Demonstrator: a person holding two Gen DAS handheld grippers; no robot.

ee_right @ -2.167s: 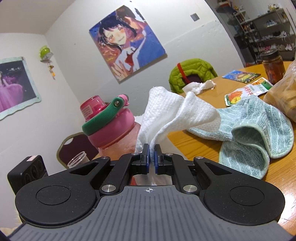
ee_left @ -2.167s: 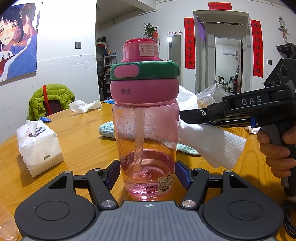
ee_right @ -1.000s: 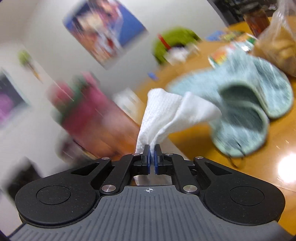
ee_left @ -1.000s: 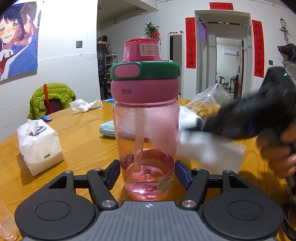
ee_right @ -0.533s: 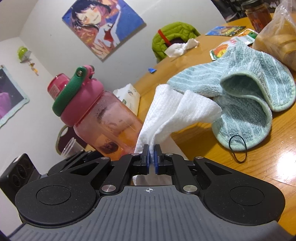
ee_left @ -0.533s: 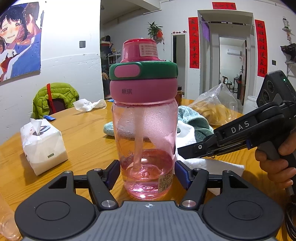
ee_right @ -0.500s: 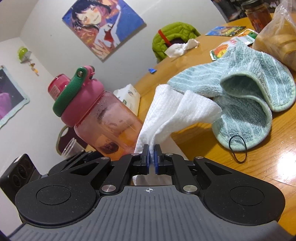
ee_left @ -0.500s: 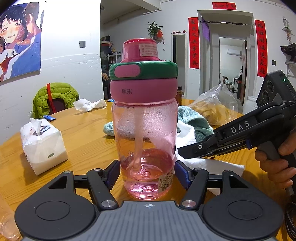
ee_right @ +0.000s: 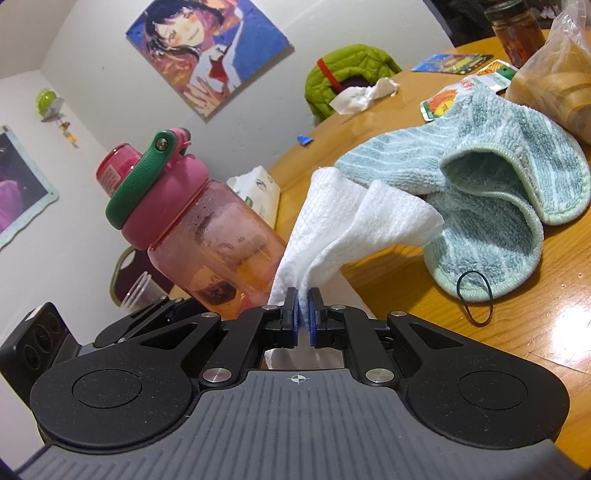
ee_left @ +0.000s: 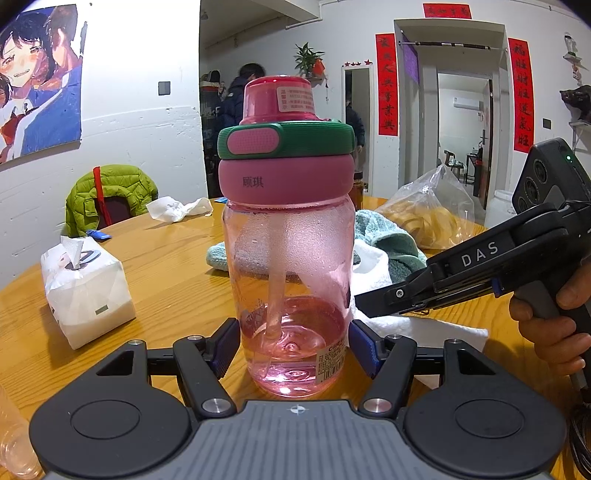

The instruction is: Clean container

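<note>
Wooden table [ee_left: 177, 273] carries everything here. The right gripper [ee_right: 303, 314], pinching a white cloth [ee_right: 351, 221], has dropped from high on the pink water bottle [ee_left: 288, 266] to its lower right side since two seconds ago, so the wiping looks to be working down the wall. The left gripper [ee_left: 291, 347] clamps the bottle's base, upright on the table. Lid shut, it holds a shallow pool of clear liquid, a straw and inner condensation. Beside it, a plastic bag [ee_left: 432, 218] holds yellowish food; a jar [ee_right: 513, 31] holds something dark red.
</note>
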